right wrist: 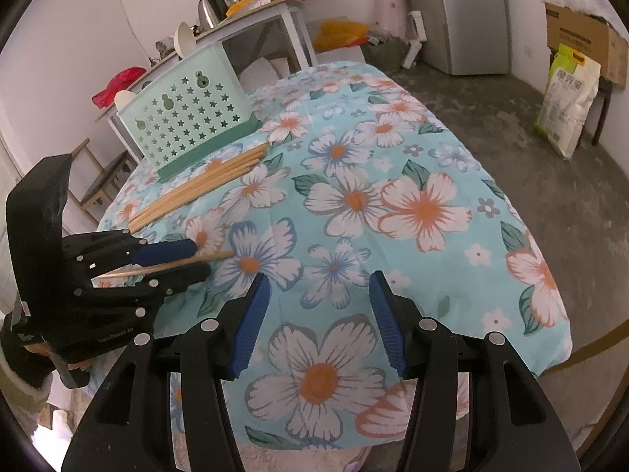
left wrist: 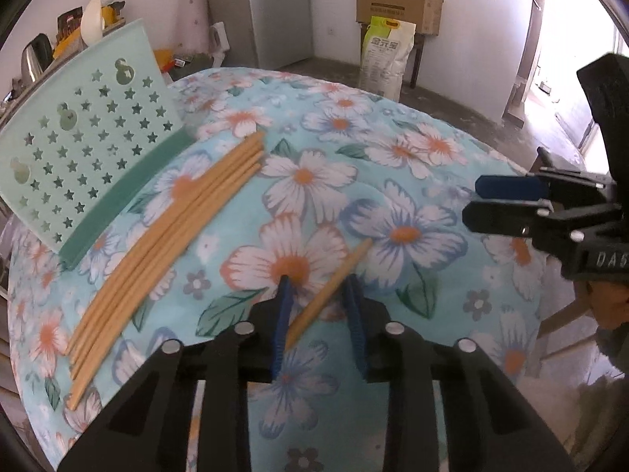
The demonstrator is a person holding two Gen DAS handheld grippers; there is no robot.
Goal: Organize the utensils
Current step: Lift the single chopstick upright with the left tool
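Note:
A single wooden chopstick (left wrist: 330,291) lies slanted on the flowered tablecloth (left wrist: 393,157), between the blue pads of my left gripper (left wrist: 319,287). Cloth shows on both sides of it, and only its near end sits against the left pad. The right wrist view shows the same chopstick (right wrist: 212,256) running between the two fingers of the left gripper (right wrist: 202,259). Several more chopsticks (left wrist: 165,236) lie side by side next to a mint-green holder (left wrist: 86,137) with star holes. My right gripper (right wrist: 318,314) hangs open and empty above the cloth, also seen as the right gripper (left wrist: 471,201) at the right edge.
The table's rounded edge (right wrist: 550,314) drops to a concrete floor. Behind stand a side table with a kettle (right wrist: 210,10), a fridge (right wrist: 471,11), a cardboard box (right wrist: 582,39) and a rice sack (right wrist: 566,98). A person's hand holds the left gripper at lower left.

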